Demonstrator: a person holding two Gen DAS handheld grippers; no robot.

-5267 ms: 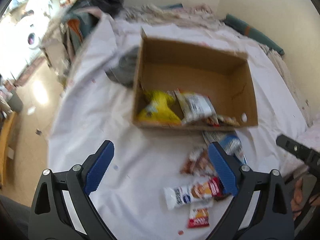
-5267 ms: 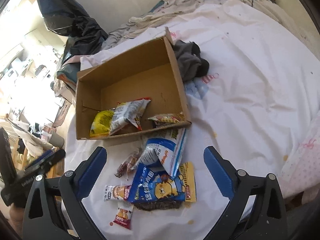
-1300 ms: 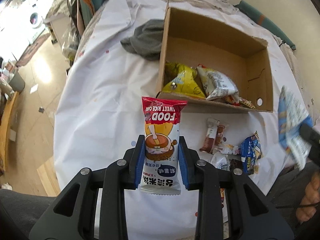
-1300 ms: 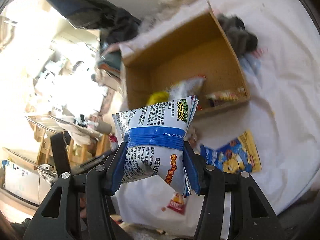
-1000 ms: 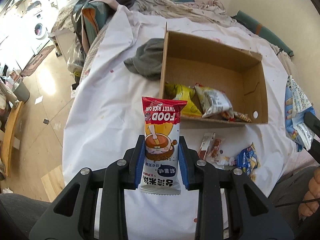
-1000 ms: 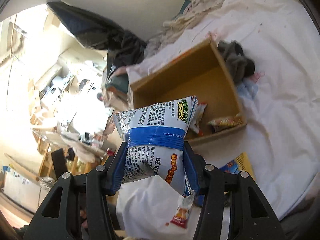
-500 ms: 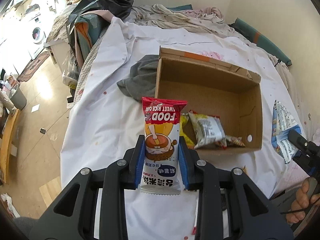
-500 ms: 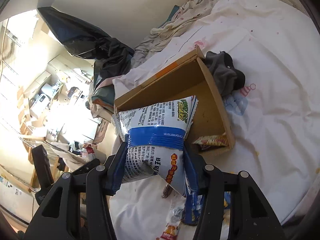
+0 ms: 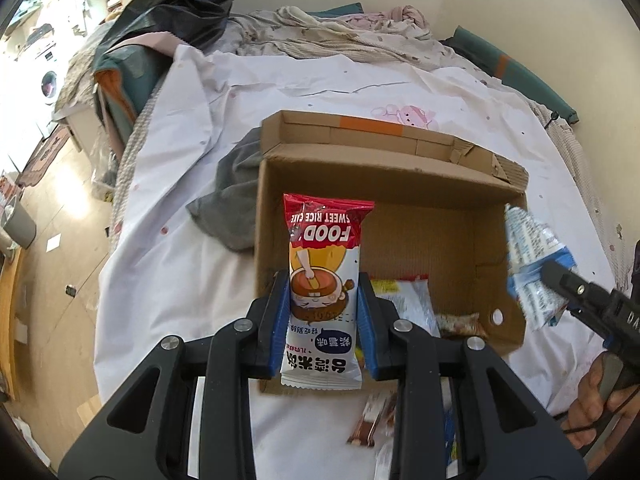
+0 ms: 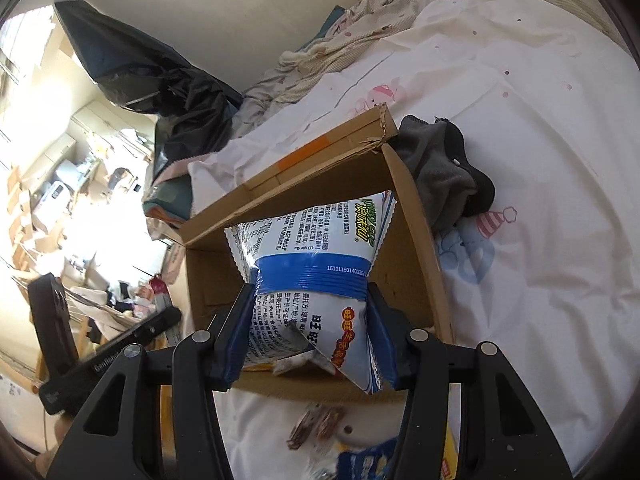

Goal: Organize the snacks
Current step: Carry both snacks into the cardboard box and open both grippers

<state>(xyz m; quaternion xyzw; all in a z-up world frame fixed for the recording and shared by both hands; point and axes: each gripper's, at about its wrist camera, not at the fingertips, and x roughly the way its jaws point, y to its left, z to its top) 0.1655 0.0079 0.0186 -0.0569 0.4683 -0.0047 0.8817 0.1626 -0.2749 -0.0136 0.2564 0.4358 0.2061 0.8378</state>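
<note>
With both packets poised over the cardboard box (image 9: 400, 184) on the bed (image 9: 168, 240), I should carry each past the near wall, then release low. My left hand-held gripper (image 9: 320, 316) is clamped on the rice cake packet (image 9: 322, 280); my right hand-held gripper (image 10: 310, 332) is clamped on the blue and white bag (image 10: 312, 256). Each packet hides part of the box floor; loose snacks (image 10: 316, 426) below are cut off.
</note>
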